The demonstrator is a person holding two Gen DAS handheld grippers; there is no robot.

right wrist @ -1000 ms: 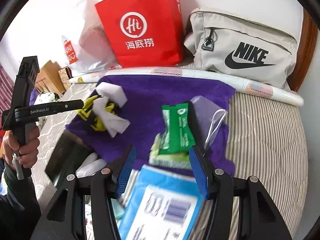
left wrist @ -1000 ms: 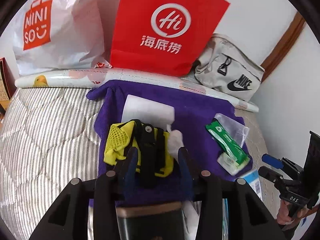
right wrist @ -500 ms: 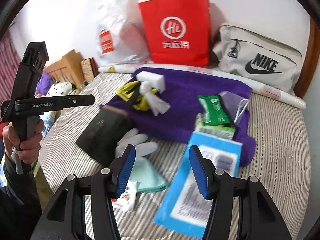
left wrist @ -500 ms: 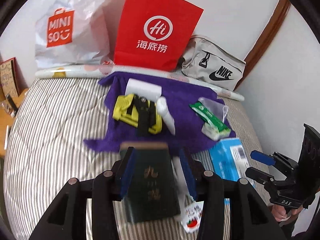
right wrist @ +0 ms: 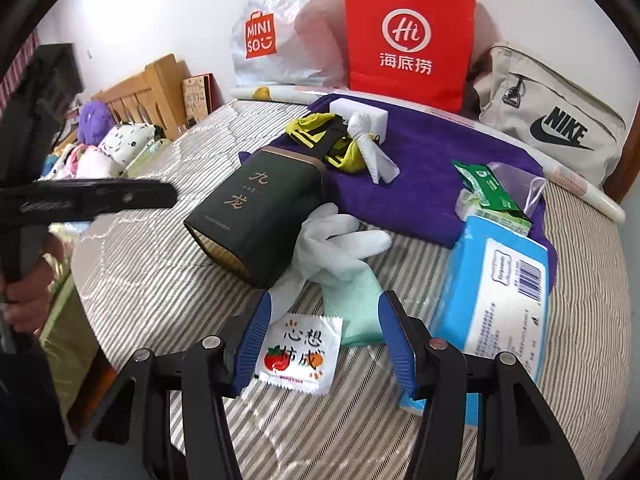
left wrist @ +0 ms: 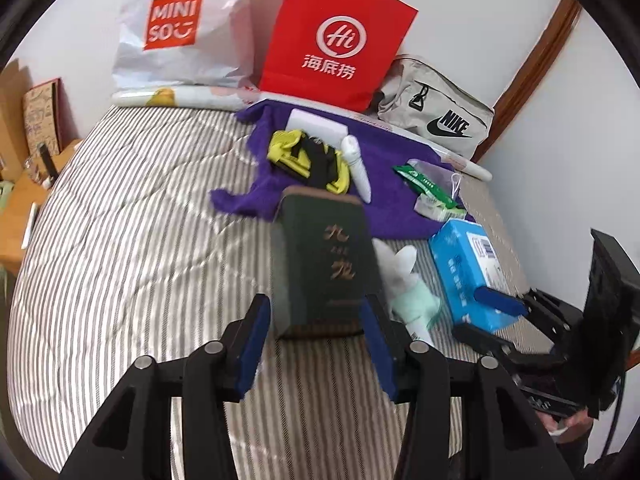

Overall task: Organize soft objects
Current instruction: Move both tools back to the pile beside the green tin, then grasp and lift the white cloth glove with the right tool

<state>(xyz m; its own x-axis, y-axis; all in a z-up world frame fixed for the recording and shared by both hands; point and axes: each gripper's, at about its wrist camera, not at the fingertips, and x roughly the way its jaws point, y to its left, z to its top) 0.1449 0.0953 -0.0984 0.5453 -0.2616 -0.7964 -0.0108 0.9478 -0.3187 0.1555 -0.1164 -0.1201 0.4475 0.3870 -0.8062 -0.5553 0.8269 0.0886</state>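
Note:
A purple towel (left wrist: 396, 168) (right wrist: 432, 164) lies on the striped bed and carries a yellow-black mesh item (left wrist: 308, 156) (right wrist: 324, 136), a white sponge block (left wrist: 316, 126), a rolled white cloth (left wrist: 358, 168) (right wrist: 372, 152) and a green wipes pack (left wrist: 426, 184) (right wrist: 490, 188). A white-and-mint glove (right wrist: 344, 256) (left wrist: 404, 284) lies in front of the towel beside a dark green box (left wrist: 326, 268) (right wrist: 260, 216). My left gripper (left wrist: 316, 344) is open, just short of the box. My right gripper (right wrist: 326, 340) is open above a small white sachet (right wrist: 300, 354) and the glove cuff.
A blue tissue pack (right wrist: 500, 296) (left wrist: 472, 268) lies right of the glove. A red paper bag (right wrist: 408, 36), a white Miniso bag (right wrist: 272, 36) and a beige Nike pouch (right wrist: 552, 120) stand against the back wall. A wooden headboard (right wrist: 140, 92) is at the left.
Both grippers have pulled back from the purple towel toward the near side of the bed. The dark green box, glove and sachet have come into view. Both grippers stay open.

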